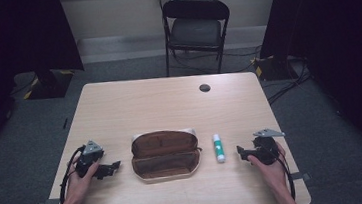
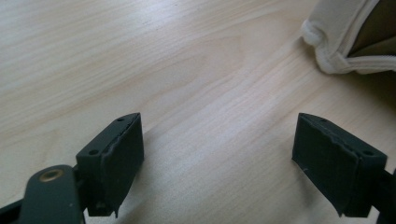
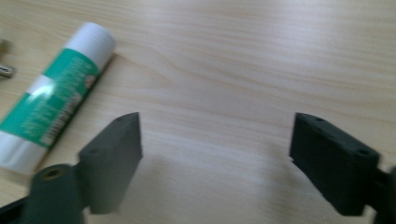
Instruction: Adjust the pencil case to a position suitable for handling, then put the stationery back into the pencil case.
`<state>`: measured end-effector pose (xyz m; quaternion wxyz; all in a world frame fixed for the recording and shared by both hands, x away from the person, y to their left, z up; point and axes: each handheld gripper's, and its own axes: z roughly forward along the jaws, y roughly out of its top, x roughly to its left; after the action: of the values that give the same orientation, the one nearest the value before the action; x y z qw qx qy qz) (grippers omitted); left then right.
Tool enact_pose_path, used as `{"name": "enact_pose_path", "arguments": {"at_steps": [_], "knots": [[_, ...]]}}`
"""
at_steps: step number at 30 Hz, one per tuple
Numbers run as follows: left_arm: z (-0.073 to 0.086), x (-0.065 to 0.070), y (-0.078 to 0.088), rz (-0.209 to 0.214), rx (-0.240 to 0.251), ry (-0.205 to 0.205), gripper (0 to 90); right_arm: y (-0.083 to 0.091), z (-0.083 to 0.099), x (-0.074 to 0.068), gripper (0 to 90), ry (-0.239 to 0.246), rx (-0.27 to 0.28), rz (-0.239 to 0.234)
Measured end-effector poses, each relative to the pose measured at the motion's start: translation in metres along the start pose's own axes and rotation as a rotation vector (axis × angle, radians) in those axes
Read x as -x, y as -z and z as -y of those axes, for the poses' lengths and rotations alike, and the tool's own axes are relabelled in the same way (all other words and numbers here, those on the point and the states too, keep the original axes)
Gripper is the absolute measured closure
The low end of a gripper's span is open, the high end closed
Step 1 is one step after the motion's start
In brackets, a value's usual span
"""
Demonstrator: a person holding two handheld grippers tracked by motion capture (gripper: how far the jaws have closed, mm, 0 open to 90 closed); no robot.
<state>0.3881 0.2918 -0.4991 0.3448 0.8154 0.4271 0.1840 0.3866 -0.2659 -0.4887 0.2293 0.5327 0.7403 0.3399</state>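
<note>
A brown pencil case [image 1: 165, 154] with a cream outside lies unzipped at the table's near middle; its cream corner [image 2: 338, 42] appears at the upper right of the left gripper view. A green and white glue stick [image 1: 218, 147] lies just right of it, and in the right gripper view the glue stick [image 3: 56, 109] rests to the left of the jaws. My left gripper [image 1: 115, 166] sits low over the table left of the case, open, with bare wood between its jaws [image 2: 217, 158]. My right gripper [image 1: 239, 152] is to the right of the glue stick, open and holding nothing [image 3: 215, 158].
The wooden table [image 1: 169, 103] has a round cable hole [image 1: 205, 87] near its far edge. A black folding chair [image 1: 195, 27] stands behind the table. Dark curtains hang at both sides, and cables lie on the grey floor at the right.
</note>
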Motion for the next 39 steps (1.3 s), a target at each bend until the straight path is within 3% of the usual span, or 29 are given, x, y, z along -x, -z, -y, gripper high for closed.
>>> {"name": "enact_pose_path", "arguments": {"at_steps": [1, 7, 14, 19, 25, 35, 39], "knots": [[0.002, 0.001, -0.002, 0.0, 0.023, 0.01, 14.5, 0.002, -0.001, -0.003, 21.8, 0.001, 0.007, -0.018], [0.002, 0.001, -0.002, -0.002, 0.022, 0.002, 12.5, 0.016, -0.01, -0.026, 37.2, 0.042, 0.056, -0.128], [0.002, 0.001, -0.002, -0.003, 0.021, 0.003, 11.8, 0.018, -0.015, -0.056, 43.4, 0.099, 0.057, -0.217], [0.002, 0.001, -0.002, -0.003, 0.021, 0.003, 11.7, 0.011, -0.018, -0.067, 44.5, 0.132, 0.052, -0.231], [0.001, 0.002, -0.003, -0.014, 0.014, 0.017, 7.8, 0.003, -0.016, -0.072, 47.3, 0.165, 0.034, -0.209], [0.002, 0.002, -0.003, -0.017, 0.013, 0.017, 7.4, -0.004, -0.013, -0.071, 50.8, 0.173, 0.0, -0.184], [0.002, 0.002, -0.003, -0.018, 0.013, 0.017, 7.4, -0.005, -0.011, -0.068, 49.9, 0.145, 0.005, -0.16]]}}
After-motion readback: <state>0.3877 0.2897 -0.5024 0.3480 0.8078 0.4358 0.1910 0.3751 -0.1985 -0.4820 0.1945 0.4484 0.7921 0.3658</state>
